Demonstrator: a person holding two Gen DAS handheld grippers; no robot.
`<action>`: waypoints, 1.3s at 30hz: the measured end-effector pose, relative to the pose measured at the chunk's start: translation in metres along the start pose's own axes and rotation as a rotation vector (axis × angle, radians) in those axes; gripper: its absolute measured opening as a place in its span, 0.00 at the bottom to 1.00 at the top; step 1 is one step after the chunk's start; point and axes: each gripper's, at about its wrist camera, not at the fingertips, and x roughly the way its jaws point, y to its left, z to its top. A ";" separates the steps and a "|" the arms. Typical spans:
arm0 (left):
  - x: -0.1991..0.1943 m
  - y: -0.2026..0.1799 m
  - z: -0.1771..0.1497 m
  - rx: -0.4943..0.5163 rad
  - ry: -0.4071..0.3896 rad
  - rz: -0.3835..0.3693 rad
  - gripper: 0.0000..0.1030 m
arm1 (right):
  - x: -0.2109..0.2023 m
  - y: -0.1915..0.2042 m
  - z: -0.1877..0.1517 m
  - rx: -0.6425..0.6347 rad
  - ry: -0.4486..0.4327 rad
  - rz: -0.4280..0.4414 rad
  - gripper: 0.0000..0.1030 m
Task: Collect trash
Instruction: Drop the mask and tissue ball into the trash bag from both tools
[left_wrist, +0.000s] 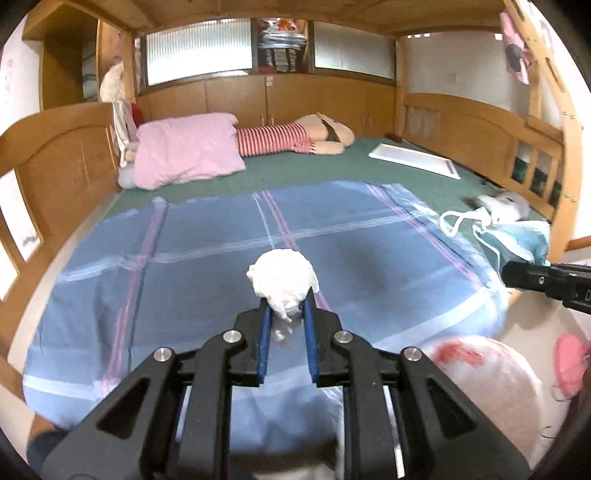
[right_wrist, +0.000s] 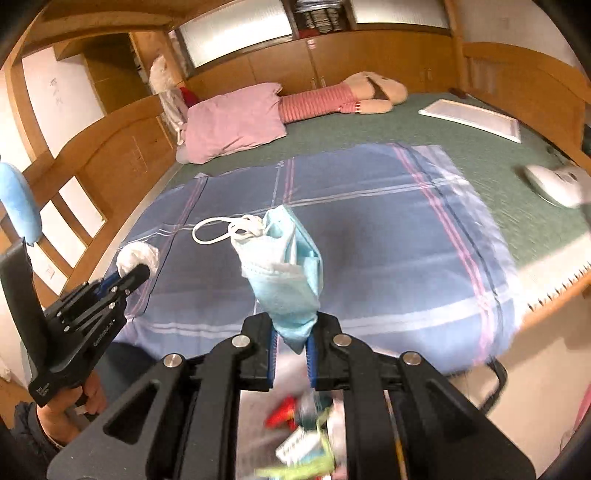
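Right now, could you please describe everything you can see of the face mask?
The face mask is a light blue, pleated disposable one, crumpled and folded lengthwise, with a white inner layer showing. Its white ear loops bunch at the top. It stands roughly upright, lifted above the plaid blanket, its lower end pinched in the right gripper.

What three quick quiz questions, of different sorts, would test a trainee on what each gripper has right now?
1. True or false: the left gripper is shut on a crumpled white tissue.
2. What does the right gripper hold?
A. a pink pillow
B. a blue face mask
C. a white board
3. Fill in: below the right gripper, a container shows blurred mixed ____.

Key
1. True; the tissue sits pinched between the blue pads.
2. B; the face mask is clamped at its lower end, ear loops hanging to one side.
3. Trash; colourful wrappers and scraps, too blurred to name singly.
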 end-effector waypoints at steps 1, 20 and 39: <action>-0.006 -0.004 -0.004 0.001 0.003 -0.006 0.16 | -0.009 -0.002 -0.006 0.009 0.007 0.005 0.13; -0.043 -0.056 -0.041 0.069 0.086 -0.153 0.16 | -0.021 -0.033 -0.074 0.119 0.188 -0.025 0.66; -0.058 -0.084 -0.043 0.141 0.071 -0.071 0.94 | -0.099 -0.029 -0.050 0.113 -0.149 -0.213 0.93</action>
